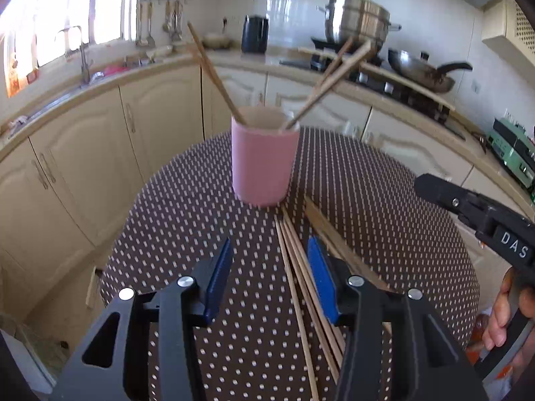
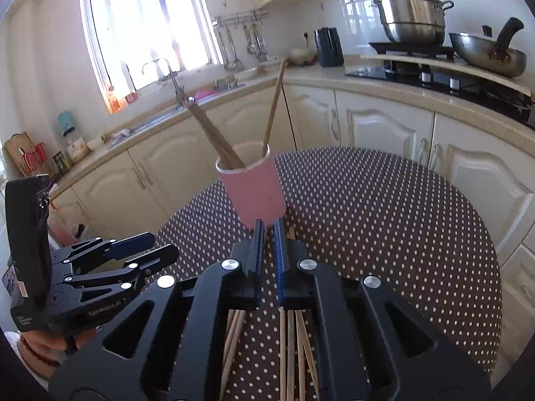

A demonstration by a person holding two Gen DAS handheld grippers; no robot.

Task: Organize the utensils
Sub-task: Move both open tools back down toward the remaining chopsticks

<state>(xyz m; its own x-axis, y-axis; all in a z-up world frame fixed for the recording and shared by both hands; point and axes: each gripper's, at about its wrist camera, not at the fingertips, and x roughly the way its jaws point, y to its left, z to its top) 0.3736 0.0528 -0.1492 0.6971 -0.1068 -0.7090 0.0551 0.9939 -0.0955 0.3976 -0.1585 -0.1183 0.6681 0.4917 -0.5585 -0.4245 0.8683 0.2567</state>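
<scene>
A pink cylindrical cup (image 1: 265,157) stands upright on the round brown polka-dot tablecloth (image 1: 384,200), holding several wooden chopsticks (image 1: 214,73) that lean out over its rim. More loose wooden chopsticks (image 1: 302,277) lie flat on the cloth just in front of the cup. The left gripper (image 1: 271,267) tilts down over them, jaws spread and empty. The right gripper (image 2: 269,237) points at the cup's base, jaws pressed together, gripping nothing visible.
</scene>
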